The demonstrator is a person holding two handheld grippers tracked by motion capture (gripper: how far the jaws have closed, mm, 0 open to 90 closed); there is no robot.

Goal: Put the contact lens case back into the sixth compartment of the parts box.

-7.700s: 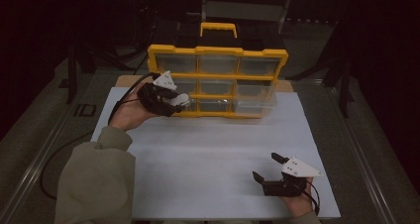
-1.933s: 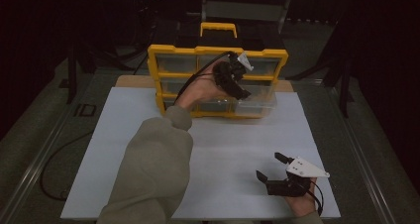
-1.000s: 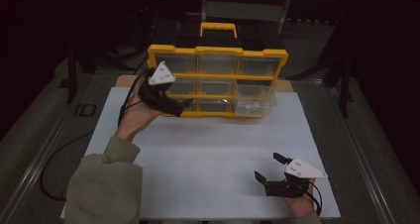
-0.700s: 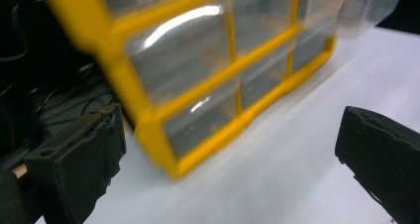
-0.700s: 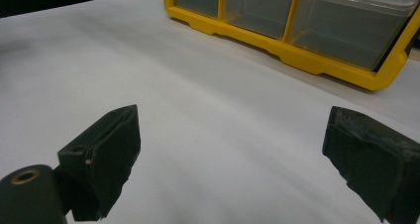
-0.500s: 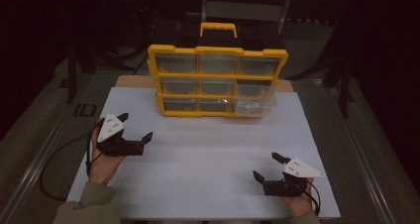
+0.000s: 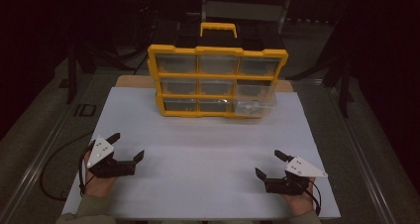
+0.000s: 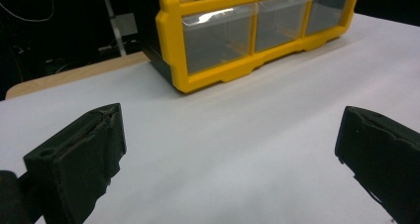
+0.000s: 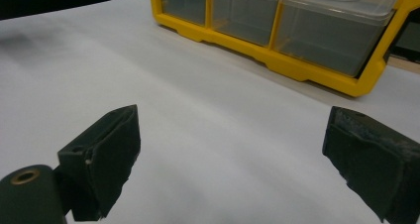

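The yellow drawer cabinet (image 7: 217, 80) stands upright at the far edge of the white sheet (image 7: 208, 149), handle on top. One clear drawer (image 7: 253, 101) at its lower right sits pulled out. The left gripper (image 7: 128, 147) rests low at the near left, jaws spread wide, holding nothing. The right gripper (image 7: 267, 164) rests at the near right, likewise wide apart and empty. Both are well apart from the cabinet.

— What kind of place is it?
— It looks like a lab: a dark room, white sheet (image 7: 208, 149) on the table, black stands (image 7: 74, 60) and cables (image 7: 49, 164) around.
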